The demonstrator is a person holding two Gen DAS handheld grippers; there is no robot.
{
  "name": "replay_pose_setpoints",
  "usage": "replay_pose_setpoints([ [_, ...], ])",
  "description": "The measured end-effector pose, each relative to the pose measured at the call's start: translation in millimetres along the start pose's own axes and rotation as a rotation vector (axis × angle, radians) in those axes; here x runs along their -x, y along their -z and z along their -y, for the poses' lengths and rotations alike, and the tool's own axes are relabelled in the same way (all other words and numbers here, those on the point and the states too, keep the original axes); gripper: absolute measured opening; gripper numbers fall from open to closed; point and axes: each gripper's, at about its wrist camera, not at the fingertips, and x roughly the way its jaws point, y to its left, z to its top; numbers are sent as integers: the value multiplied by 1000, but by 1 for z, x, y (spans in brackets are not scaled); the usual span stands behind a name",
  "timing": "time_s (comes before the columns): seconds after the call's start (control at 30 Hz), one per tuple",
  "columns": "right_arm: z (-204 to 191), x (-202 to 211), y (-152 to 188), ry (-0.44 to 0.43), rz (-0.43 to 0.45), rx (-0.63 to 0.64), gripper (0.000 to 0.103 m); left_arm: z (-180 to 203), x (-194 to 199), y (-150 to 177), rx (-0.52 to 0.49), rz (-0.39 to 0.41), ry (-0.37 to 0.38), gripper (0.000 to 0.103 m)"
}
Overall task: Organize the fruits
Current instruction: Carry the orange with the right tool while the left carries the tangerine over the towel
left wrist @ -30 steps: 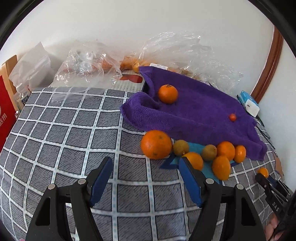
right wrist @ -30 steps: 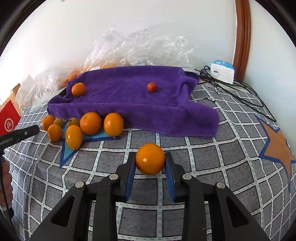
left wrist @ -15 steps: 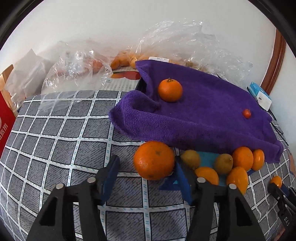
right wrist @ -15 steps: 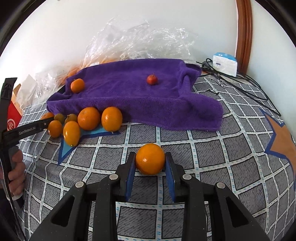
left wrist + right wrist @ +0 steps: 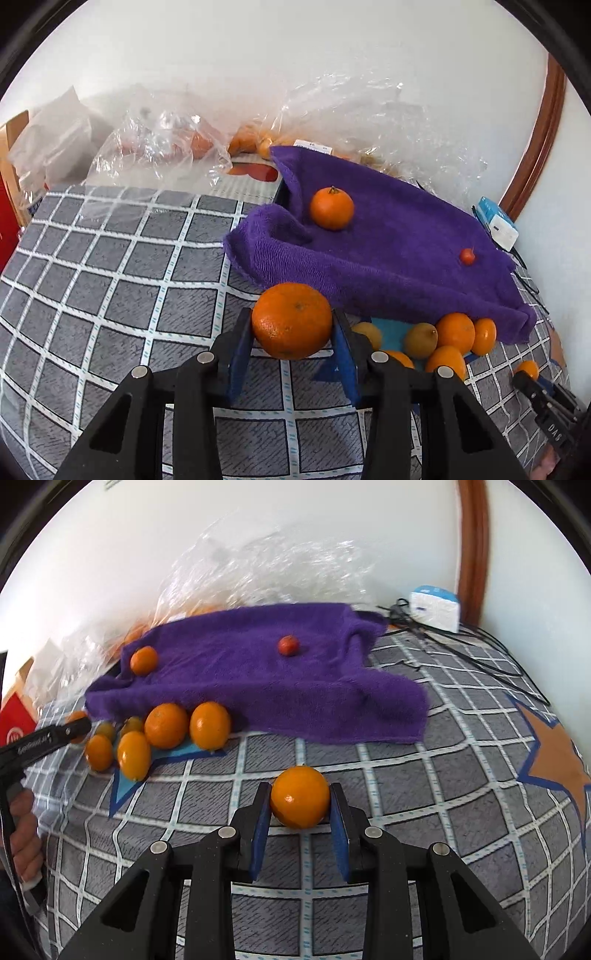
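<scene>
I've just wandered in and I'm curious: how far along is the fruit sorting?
Early days, I think. On the purple towel lie just one small orange and a tiny red fruit. In hand: the left gripper is shut on a big orange, and the right gripper on a smaller orange. Left: the pile of fruit beside the towel's edge.

A grey checked cover (image 5: pixel 110 280) with white grid lines and an orange star (image 5: pixel 554 753) spreads over the surface. On it lie a rumpled purple towel (image 5: pixel 388 251), a cluster of oranges (image 5: pixel 166 725) on a blue star patch just beside the towel's edge, black cables (image 5: pixel 480 653), a white box (image 5: pixel 436 607) and crinkled plastic bags (image 5: pixel 159 147) along the wall.
</scene>
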Motion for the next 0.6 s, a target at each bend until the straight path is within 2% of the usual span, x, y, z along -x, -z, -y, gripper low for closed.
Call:
replay_pose_setpoints([
  [0.1,3,3,-4,5,15,-19,31,-1,7,-2,-10,18,8,39],
  [0.23,1,15,-19,-37,52,-29,31,1,11,-9,-4,5,3,39],
  [0.33,-4,22,-40,-50,99,-10,31,2,15,-17,4,-7,16,39],
  [0.6,-14,16,-96,-41,194,42,31,13,28,-61,-7,59,3,39],
])
